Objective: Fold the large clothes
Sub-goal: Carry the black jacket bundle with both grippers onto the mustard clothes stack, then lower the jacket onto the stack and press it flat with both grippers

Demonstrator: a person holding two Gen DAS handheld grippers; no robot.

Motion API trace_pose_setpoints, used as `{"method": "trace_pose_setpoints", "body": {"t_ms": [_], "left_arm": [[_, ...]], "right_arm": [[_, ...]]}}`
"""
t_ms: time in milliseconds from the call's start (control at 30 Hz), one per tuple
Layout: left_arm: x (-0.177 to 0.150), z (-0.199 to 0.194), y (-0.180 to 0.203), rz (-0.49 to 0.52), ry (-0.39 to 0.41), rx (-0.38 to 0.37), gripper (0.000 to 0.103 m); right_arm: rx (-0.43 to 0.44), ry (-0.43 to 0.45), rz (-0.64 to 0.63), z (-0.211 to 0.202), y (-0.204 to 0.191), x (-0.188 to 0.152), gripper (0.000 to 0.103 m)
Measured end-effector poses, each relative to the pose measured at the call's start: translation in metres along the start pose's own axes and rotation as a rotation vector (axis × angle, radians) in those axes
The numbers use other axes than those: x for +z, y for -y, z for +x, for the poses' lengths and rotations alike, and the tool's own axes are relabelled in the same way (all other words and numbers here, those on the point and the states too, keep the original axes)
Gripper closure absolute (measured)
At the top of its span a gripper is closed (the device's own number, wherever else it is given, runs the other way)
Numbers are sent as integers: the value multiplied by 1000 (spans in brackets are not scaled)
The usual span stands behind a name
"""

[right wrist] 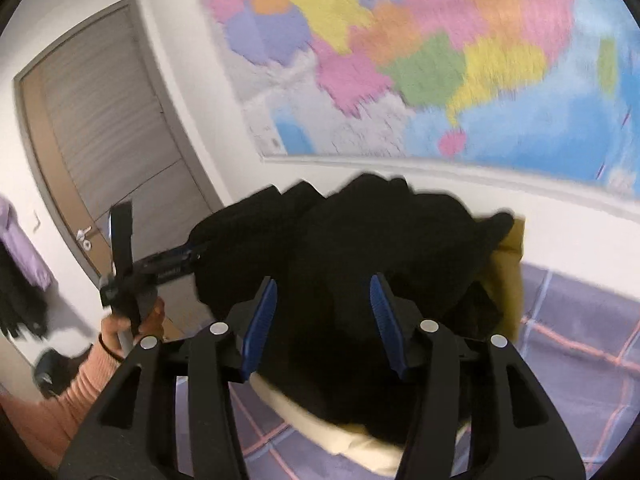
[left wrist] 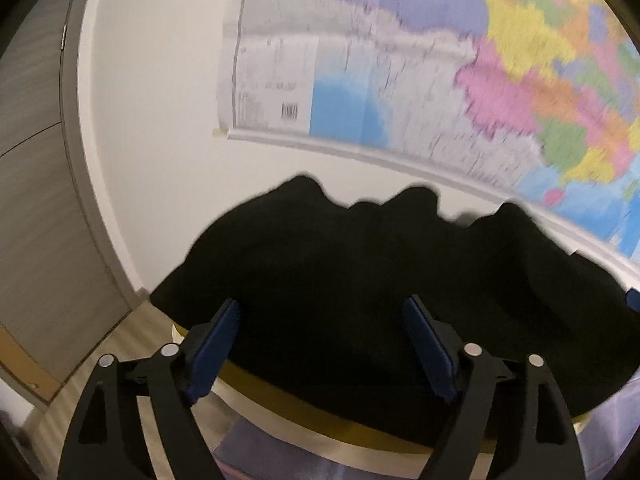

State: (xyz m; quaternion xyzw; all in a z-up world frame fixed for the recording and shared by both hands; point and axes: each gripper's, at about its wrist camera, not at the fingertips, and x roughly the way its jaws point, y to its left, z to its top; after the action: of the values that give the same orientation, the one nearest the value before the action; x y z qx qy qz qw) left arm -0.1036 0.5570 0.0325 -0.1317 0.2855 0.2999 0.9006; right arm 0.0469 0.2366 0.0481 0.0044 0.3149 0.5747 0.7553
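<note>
Black fabric fills the middle of both views: a large dark garment lies bunched in a heap on a yellowish cushion or pad, which sits on a purple checked cover. Its top edge rises in several soft peaks against the white wall, under a coloured wall map. A grey door stands to the left.

Both tools hover just in front of the heap. The left gripper has its 2 blue pads spread wide, with nothing pinched between them; the cloth seen in the gap appears to lie beyond the tips. The right gripper is likewise spread, a little narrower, and holds nothing that I can make out. In the right wrist view the left tool also shows from the side, its tip reaching the heap's left edge, held by the person's left hand.

Judging by the limp folds, the garment is soft, floppy and fairly bulky, not slippery or fragile, and will sag wherever unsupported. Seams and hems are lost in the blackness. A sensible hold would be 1 outer edge or corner per tool, well apart, so the cloth can be lifted and spread flat.
</note>
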Motion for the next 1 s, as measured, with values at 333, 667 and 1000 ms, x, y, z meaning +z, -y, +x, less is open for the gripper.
{"method": "trace_pose_setpoints", "body": {"t_ms": [333,667,1000], "left_arm": [[-11,-15,11,8,18,32,18],[-24,-64,47,52,100,-22,7],[-49,-61,99,112,71,-21,7]], "right_arm": [[-25,-57,82,13,25,-30,62],[-118,14,-76,-16,-8,-35,48],[-222,-8,-232,-5,-33,-55,26]]}}
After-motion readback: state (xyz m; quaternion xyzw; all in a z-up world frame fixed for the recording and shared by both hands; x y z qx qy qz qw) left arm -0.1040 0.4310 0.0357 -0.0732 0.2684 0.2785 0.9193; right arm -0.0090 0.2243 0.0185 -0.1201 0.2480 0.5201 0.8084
